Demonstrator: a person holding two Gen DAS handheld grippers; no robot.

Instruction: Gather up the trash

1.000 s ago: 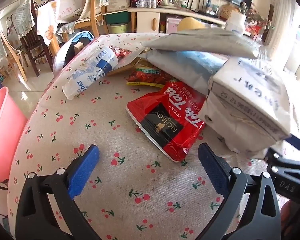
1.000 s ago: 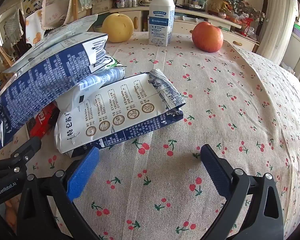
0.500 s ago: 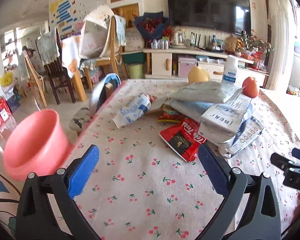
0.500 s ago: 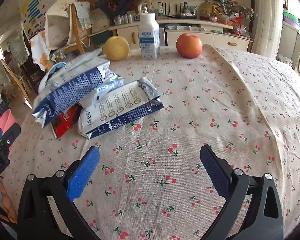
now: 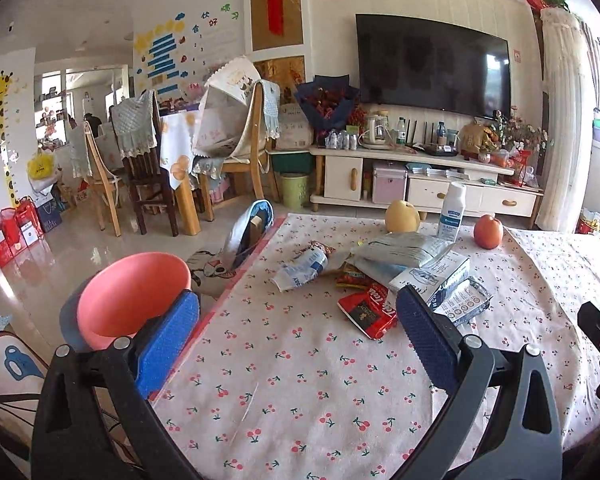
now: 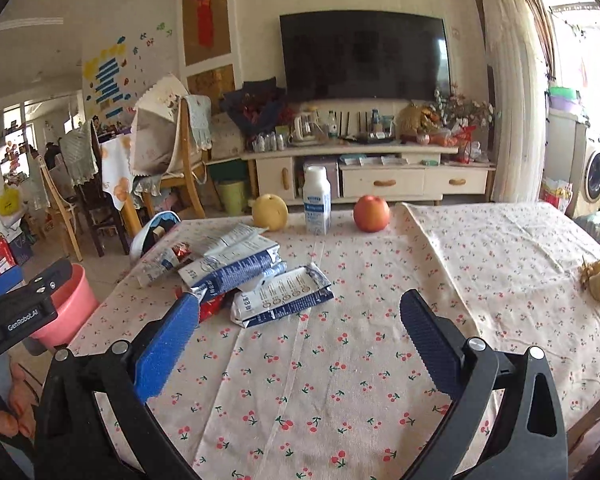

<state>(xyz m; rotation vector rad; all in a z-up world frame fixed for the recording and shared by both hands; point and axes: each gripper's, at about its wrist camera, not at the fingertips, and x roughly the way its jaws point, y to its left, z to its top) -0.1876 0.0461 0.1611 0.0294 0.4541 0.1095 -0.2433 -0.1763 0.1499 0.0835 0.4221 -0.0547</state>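
Observation:
A heap of trash lies left of centre on the cherry-print tablecloth [image 5: 300, 380]: a red tea packet [image 5: 367, 311], blue-and-white milk cartons [image 6: 236, 268], a flattened carton [image 6: 282, 300] and a crushed bottle [image 5: 300, 271]. A crumpled brownish scrap [image 6: 596, 280] sits alone at the table's right side. Beside the table's left edge stands a pink bin [image 5: 134, 292]. My left gripper [image 5: 298, 322] hovers open and empty, short of the heap. My right gripper [image 6: 300, 322] is open too, above bare cloth in front of the cartons.
A yellow pear [image 6: 270, 212], a white bottle [image 6: 317, 200] and a red apple [image 6: 372, 208] stand along the table's far edge. Chairs [image 5: 236, 152] and a TV cabinet [image 5: 420, 184] lie beyond it. A blue-and-white bag [image 5: 248, 232] leans at the far left corner.
Both grippers have pulled back and risen away from the trash heap, so the whole table and room now show. Both stay open and empty.

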